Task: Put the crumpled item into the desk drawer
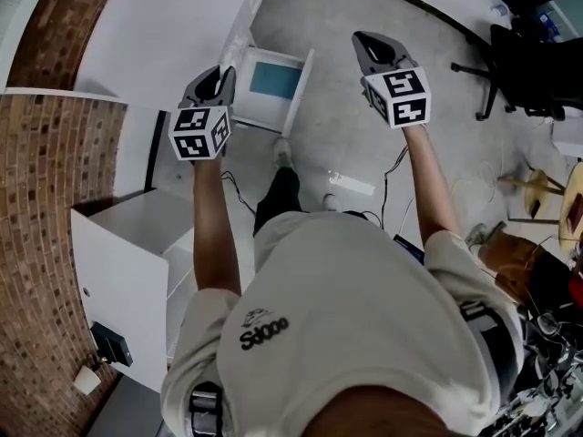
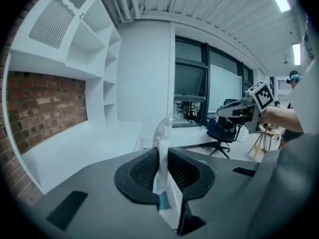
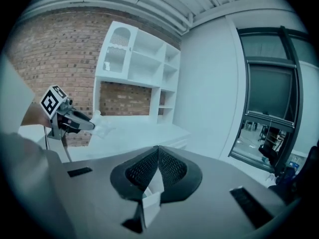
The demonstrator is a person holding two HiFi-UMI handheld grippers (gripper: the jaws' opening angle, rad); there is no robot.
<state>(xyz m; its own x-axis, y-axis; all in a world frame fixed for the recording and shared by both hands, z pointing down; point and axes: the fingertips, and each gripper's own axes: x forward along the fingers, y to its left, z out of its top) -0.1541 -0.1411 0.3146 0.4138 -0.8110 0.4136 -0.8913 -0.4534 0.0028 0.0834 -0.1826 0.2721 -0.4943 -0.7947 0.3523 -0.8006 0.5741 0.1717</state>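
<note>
A thin, crumpled whitish wrapper point(image 2: 161, 136) stands upright between the jaws of my left gripper point(image 2: 163, 151), which is shut on it. In the head view the left gripper point(image 1: 219, 73) is held up just left of the open white desk drawer point(image 1: 273, 80), whose inside looks bluish. My right gripper point(image 1: 366, 42) is raised to the right of the drawer, over the floor. Its jaws point(image 3: 158, 151) are shut tip to tip with nothing between them. The right gripper view shows the left gripper point(image 3: 70, 121) with the wrapper point(image 3: 102, 127) sticking out of it.
A white desk top point(image 1: 173, 35) runs along the brick wall point(image 1: 55, 171), with white shelves point(image 2: 75, 39) above it. A white cabinet point(image 1: 127, 262) stands at the lower left. A power strip point(image 1: 351, 185) and cables lie on the floor, and a black office chair point(image 1: 519, 71) stands at the right.
</note>
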